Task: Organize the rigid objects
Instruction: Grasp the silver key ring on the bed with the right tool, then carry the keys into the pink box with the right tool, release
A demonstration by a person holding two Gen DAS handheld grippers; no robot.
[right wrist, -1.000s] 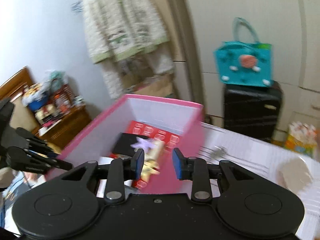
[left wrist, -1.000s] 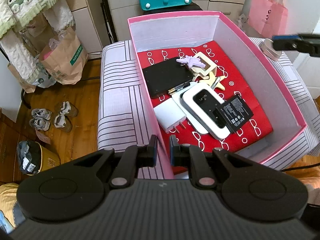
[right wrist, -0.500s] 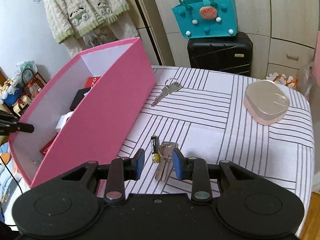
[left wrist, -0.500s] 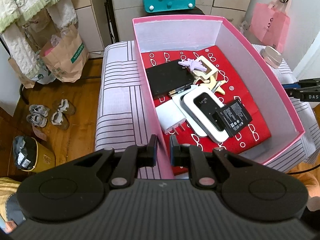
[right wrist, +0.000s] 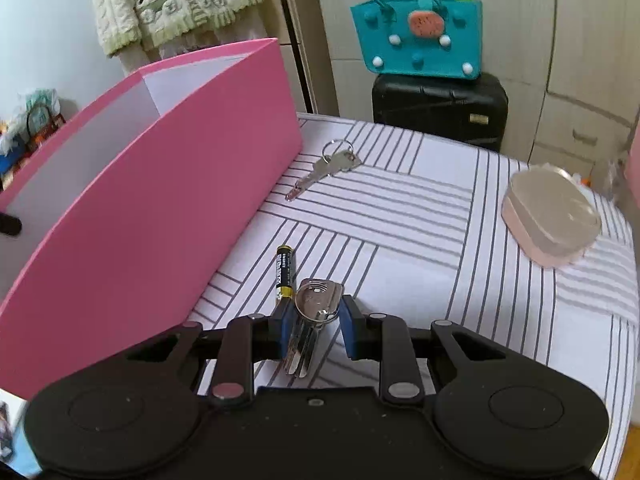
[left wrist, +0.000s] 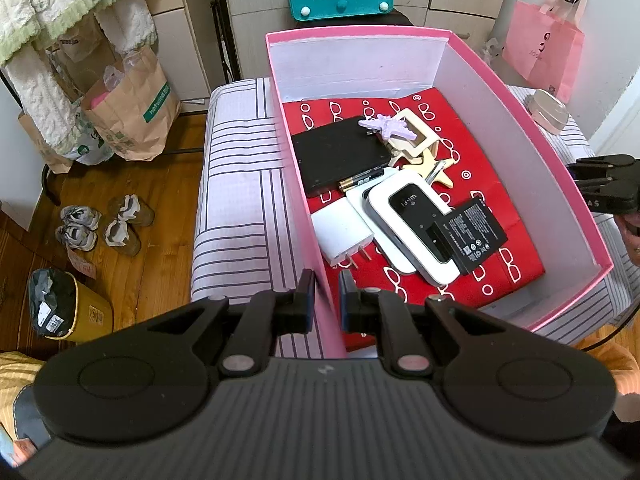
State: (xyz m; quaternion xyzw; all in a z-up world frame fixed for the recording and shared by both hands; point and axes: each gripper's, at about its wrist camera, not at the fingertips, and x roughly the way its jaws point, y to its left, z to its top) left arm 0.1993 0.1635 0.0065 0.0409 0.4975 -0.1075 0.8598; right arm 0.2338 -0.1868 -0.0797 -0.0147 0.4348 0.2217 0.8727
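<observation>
Keys (right wrist: 314,320) sit between the open right gripper (right wrist: 314,326). They could slip, being flat. The left gripper (left wrist: 323,300) pinches the pink box (left wrist: 320,280) wall.

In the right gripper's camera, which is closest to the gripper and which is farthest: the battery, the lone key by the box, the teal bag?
1. battery, just ahead, slightly left of the right gripper
2. lone key, farther up beside the pink box
3. teal bag, at the back on the black suitcase

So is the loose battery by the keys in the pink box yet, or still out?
Still out. The battery lies flat on the striped cloth, outside the pink box, beside the keys.
</observation>
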